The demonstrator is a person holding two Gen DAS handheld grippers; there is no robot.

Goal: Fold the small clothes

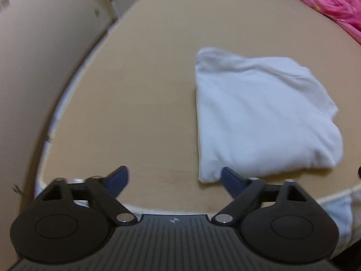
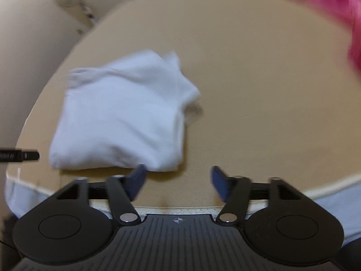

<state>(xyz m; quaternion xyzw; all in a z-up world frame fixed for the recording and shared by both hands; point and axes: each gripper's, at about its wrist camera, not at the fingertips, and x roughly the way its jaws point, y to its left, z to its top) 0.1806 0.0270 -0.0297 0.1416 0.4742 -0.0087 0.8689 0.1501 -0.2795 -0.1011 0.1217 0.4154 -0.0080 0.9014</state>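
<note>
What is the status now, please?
Left hand-held gripper open, empty; right hand-held gripper open, empty. White garment folded on table. Nothing in the way.

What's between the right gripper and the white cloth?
Only bare tan table: the right gripper hangs open at the white cloth's near edge, in the right wrist view.

Folded garment [image 1: 259,117] on table [image 1: 140,85], bedding [image 1: 334,2] behind at far right
</note>
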